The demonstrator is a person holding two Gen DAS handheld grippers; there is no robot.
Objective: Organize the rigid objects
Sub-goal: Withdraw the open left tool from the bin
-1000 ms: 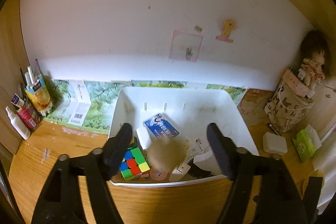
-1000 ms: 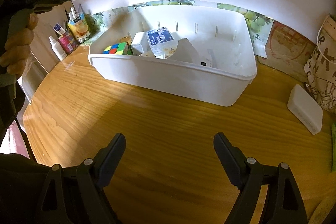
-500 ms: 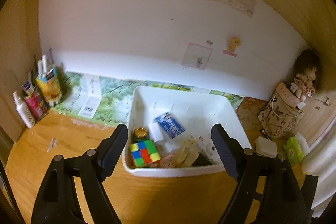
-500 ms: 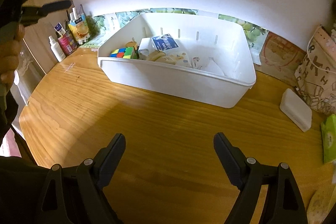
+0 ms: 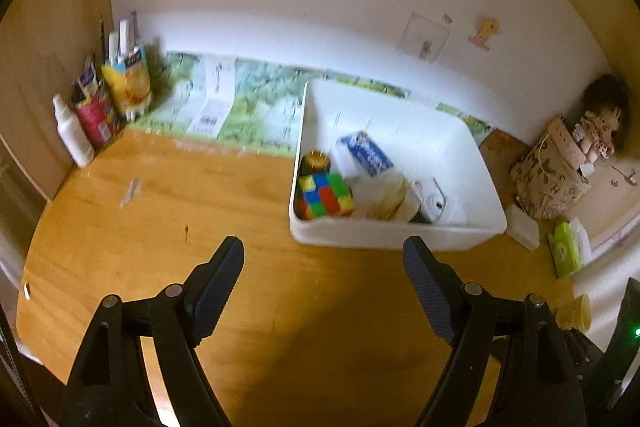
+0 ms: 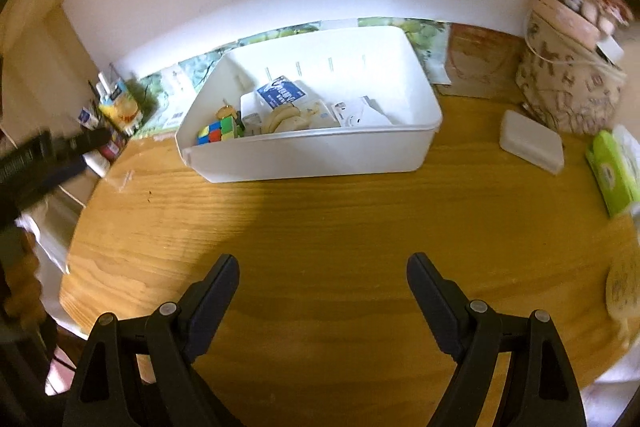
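Observation:
A white plastic bin [image 5: 400, 241] [image 6: 320, 155] stands on the wooden table near the back wall. Inside it lie a colourful puzzle cube [image 5: 325, 195] [image 6: 218, 131], a small round gold-lidded jar [image 5: 315, 161], a blue-and-white carton [image 5: 366, 153] [image 6: 282, 93], a pale banana-shaped piece [image 6: 286, 117] and white packets. My left gripper [image 5: 323, 261] is open and empty, hanging over bare table in front of the bin's left corner. My right gripper [image 6: 323, 277] is also open and empty, well short of the bin's front wall. The left gripper shows as a dark blur [image 6: 44, 155] at the right wrist view's left edge.
Bottles and cartons [image 5: 104, 103] crowd the back left corner. Right of the bin lie a white flat box [image 6: 532, 147], a green tissue pack [image 6: 612, 173] and a patterned bag [image 6: 568, 87] with a doll [image 5: 600, 123] on it. A round woven coaster [image 6: 624, 285] sits at the right edge.
My left gripper has pulled back and up from just above the bin's contents to the table in front of it, drifting left. The right gripper has backed away slightly and turned.

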